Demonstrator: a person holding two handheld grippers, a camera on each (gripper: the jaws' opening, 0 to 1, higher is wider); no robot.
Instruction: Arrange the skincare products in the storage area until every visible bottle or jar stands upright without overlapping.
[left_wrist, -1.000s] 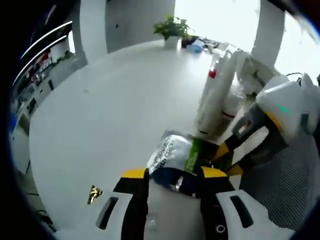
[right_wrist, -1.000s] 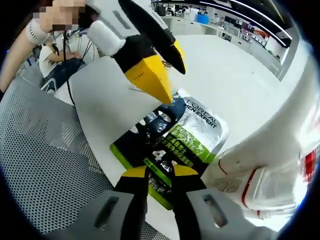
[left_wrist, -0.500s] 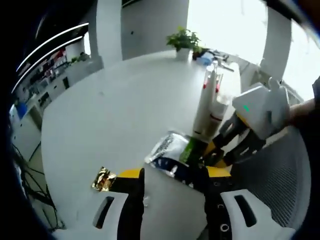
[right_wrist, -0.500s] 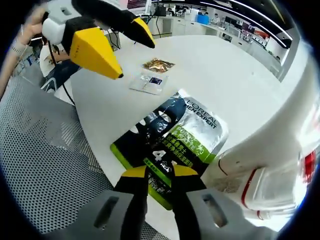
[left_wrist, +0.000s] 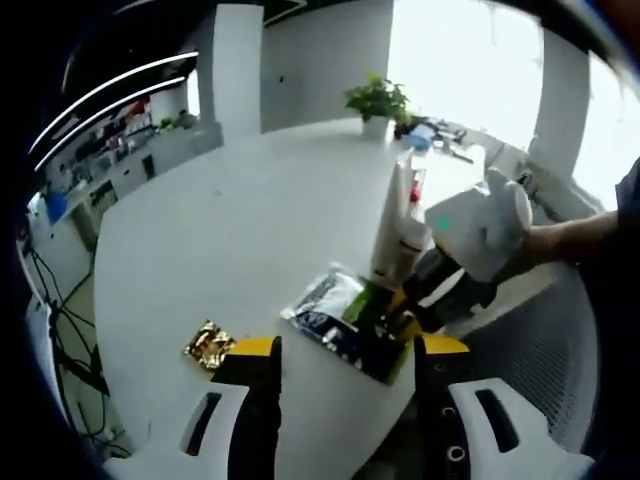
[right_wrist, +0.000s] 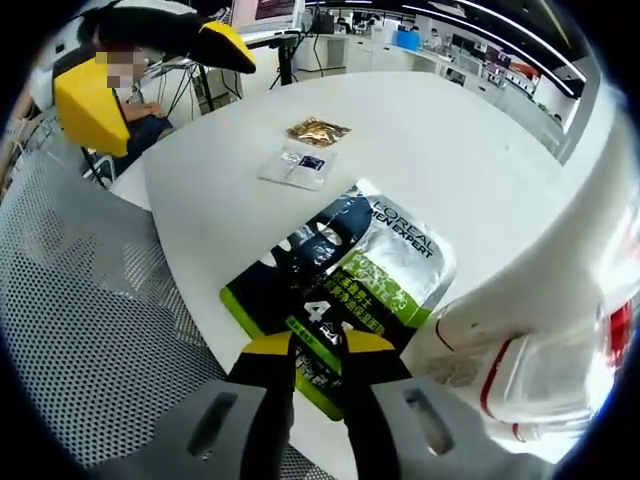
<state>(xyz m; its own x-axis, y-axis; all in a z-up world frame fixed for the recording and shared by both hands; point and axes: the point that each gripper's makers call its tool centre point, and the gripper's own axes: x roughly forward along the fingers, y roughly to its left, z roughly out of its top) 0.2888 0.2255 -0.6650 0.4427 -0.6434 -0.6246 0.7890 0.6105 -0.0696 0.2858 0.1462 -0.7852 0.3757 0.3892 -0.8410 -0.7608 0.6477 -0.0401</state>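
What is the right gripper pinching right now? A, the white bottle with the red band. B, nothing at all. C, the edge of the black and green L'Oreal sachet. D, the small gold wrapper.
C: in the right gripper view the right gripper has its jaws closed on the near edge of the sachet, while the gold wrapper lies apart, farther up the table.

A big white round table (left_wrist: 230, 230) is seen, with a crumpled gold wrapper (left_wrist: 208, 346) left near its edge and a small clear sachet (right_wrist: 297, 167) just beside that. A potted plant (left_wrist: 377, 100) is parked at the table's far side. Grey mesh chair (right_wrist: 80, 300) is tucked against the table's near edge.
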